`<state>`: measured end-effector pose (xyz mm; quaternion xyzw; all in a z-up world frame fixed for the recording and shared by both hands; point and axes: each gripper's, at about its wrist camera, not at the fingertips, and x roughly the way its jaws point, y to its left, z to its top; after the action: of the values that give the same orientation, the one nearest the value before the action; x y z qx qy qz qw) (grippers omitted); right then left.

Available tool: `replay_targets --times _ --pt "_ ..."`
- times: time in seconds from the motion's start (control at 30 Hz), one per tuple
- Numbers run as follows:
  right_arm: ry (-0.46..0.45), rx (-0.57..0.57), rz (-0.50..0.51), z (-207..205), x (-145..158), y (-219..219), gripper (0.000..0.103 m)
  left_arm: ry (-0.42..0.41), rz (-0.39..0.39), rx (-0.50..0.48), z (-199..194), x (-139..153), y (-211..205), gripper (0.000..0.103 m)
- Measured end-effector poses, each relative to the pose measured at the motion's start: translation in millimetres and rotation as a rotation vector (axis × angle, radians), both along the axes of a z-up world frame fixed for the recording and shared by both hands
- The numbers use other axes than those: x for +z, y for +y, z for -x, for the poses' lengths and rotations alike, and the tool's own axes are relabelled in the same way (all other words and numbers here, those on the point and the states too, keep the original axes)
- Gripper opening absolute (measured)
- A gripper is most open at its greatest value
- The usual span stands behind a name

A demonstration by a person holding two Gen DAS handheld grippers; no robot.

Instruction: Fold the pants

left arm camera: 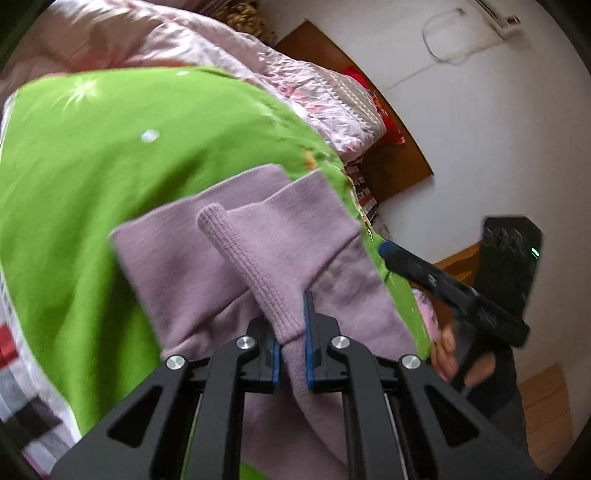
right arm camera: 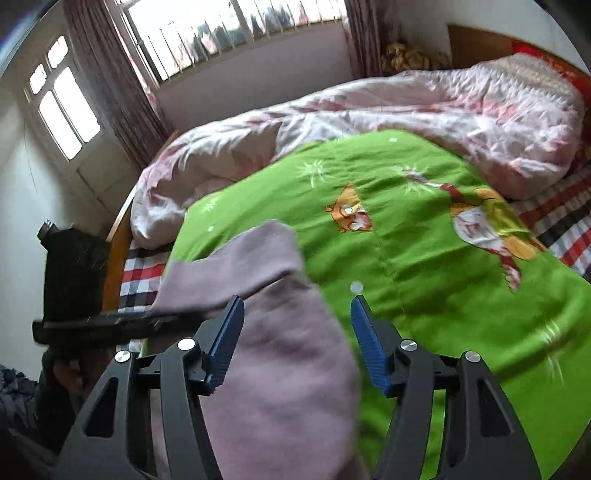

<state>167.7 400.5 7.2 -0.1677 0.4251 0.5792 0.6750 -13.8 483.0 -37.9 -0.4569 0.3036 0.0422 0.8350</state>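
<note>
The lilac pants (left arm camera: 229,258) lie on a green cartoon-print blanket (left arm camera: 92,155) on the bed. One ribbed cuff (left arm camera: 236,251) folds up and back toward me. My left gripper (left arm camera: 290,315) is shut on this ribbed band, its blue pads pressing both sides. In the right wrist view, the pants (right arm camera: 284,362) run below and between the fingers of my right gripper (right arm camera: 297,317). Its blue pads stand well apart and do not press the cloth, so it is open. The left gripper (right arm camera: 110,325) shows at the pants' left edge.
A crumpled pink floral quilt (right arm camera: 406,107) is heaped at the far side of the bed. A checked sheet (right arm camera: 140,280) and the wooden bed frame (right arm camera: 116,266) lie at the left edge, with a window (right arm camera: 236,29) beyond. A hand (left arm camera: 447,350) holds the right gripper.
</note>
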Motion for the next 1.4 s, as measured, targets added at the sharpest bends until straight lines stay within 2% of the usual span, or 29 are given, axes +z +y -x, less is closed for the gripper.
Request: replay_targets --times 0.1,0.17,0.2,0.23,0.3,0.37,0.47,0.53,0.6,0.7,0.73,0.77,0.8,0.83,0.87,0.9,0.93,1.03,1.13,1.23,1.3,1.33,1.4 --pt "-0.005 0.064 0.041 7.3 -14.1 18.2 0.048 -0.014 0.024 -0.002 6.2 -10.3 3.4 0.011" --pt "-0.058 0.099 0.038 14.9 -15.8 18.7 0.034 -0.017 0.025 -0.006 3.2 -12.2 6.0 0.011" --pt "-0.091 0.107 0.028 18.9 -14.5 18.7 0.022 -0.018 0.02 -0.008 2.0 -11.6 5.6 0.011" --pt "-0.136 0.111 0.005 24.3 -9.7 15.8 0.017 -0.021 0.011 -0.003 3.1 -8.9 4.7 0.011" --pt "-0.189 0.124 -0.045 36.4 10.5 6.6 0.013 -0.051 -0.006 0.016 11.0 2.9 1.7 0.01" --pt "-0.224 0.138 -0.094 45.2 34.3 2.6 0.012 -0.117 -0.078 0.036 24.6 39.3 -2.7 0.009" --pt "-0.227 0.156 -0.152 50.7 69.9 10.2 0.012 -0.172 -0.179 0.045 39.5 84.2 -1.4 0.01" --pt "-0.228 0.165 -0.111 49.3 67.8 24.9 0.012 -0.142 -0.192 0.036 37.9 89.4 4.6 0.01" --pt "-0.187 0.167 0.005 45.1 35.5 42.3 0.012 -0.036 -0.144 0.015 26.2 60.8 12.8 0.01" --pt "-0.144 0.134 0.146 40.0 -15.9 54.0 0.015 0.108 -0.014 0.005 16.5 2.9 20.6 0.014" --pt "-0.132 0.123 0.139 39.0 -22.9 52.8 0.019 0.1 0.015 0.014 19.2 -11.3 23.4 0.016" --pt "-0.097 0.097 0.102 34.7 -23.5 48.5 0.02 0.048 0.056 0.02 24.6 -18.4 27.7 0.016" --pt "-0.076 0.079 0.09 32.1 -21.5 44.9 0.027 0.013 0.091 0.023 28.4 -21.8 31.0 0.021" --pt "-0.073 0.06 0.084 30.8 -17.7 41.9 0.043 -0.032 0.131 0.031 34.0 -23.0 36.0 0.027" --pt "-0.094 0.036 0.079 30.8 -11.8 38.3 0.051 -0.04 0.123 0.062 39.8 -19.3 38.8 0.052" --pt "-0.13 0.012 0.062 33.4 -1.8 31.1 0.057 -0.051 0.109 0.081 44.3 -13.5 38.6 0.065" --pt "-0.143 0.016 0.038 38.5 7.8 22.9 0.057 -0.057 0.071 0.108 51.3 -1.8 37.4 0.071" --pt "-0.208 0.05 0.013 71.1 28.5 -9.7 0.057 -0.089 -0.066 0.146 68.0 31.7 21.2 0.075" --pt "-0.243 0.095 0.067 112.0 21.3 -40.9 0.057 -0.102 -0.125 0.06 63.7 42.5 -8.1 0.082" --pt "-0.31 0.096 0.177 141.9 -2.3 -61.0 0.056 0.007 -0.246 -0.051 35.5 30.1 -42.1 0.082" --pt "-0.385 0.065 0.242 163.9 -15.7 -81.3 0.056 0.071 -0.271 -0.074 20.5 16.2 -50.4 0.082" --pt "-0.374 0.046 0.234 170.8 -15.1 -91.8 0.056 0.105 -0.275 -0.062 18.9 9.9 -52.2 0.082" --pt "-0.331 -0.007 0.187 180.5 -8.0 -118.7 0.056 0.084 -0.267 -0.044 25.5 20.0 -54.2 0.082"
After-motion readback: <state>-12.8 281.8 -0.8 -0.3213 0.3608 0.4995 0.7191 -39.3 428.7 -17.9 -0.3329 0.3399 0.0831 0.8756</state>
